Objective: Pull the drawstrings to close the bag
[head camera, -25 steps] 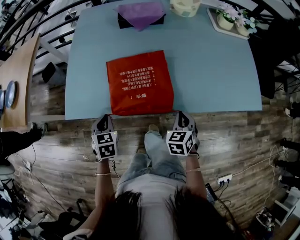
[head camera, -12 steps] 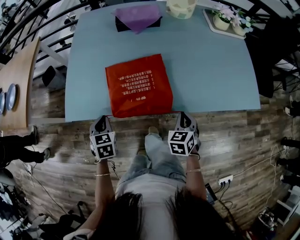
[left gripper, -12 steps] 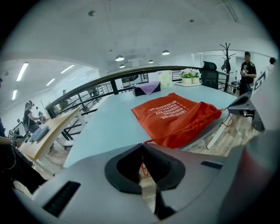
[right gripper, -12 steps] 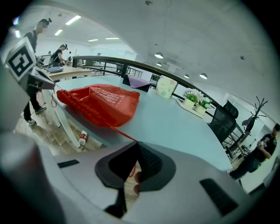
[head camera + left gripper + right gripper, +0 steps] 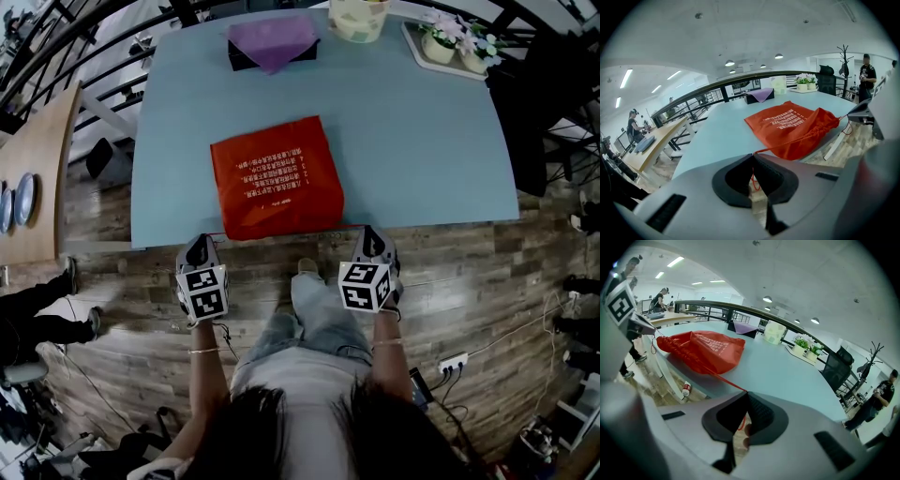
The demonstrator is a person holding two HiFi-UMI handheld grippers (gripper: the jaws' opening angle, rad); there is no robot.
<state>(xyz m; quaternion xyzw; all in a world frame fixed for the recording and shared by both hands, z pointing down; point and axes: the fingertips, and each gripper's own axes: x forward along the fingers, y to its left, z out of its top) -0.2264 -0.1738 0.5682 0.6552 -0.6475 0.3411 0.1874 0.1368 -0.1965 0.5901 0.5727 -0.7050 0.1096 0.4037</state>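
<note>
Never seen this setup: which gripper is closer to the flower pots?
Right. The flower pots stand at the table's far right corner; the right gripper is at the near edge on that side, the left gripper diagonally across.

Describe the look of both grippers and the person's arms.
The left gripper and right gripper have pale grey shells, each carrying a white cube with black square markers. Their tongs are lined with black ribbed pads. Forearms are bare; a thin band circles each wrist.

Bag on table, near edge
</note>
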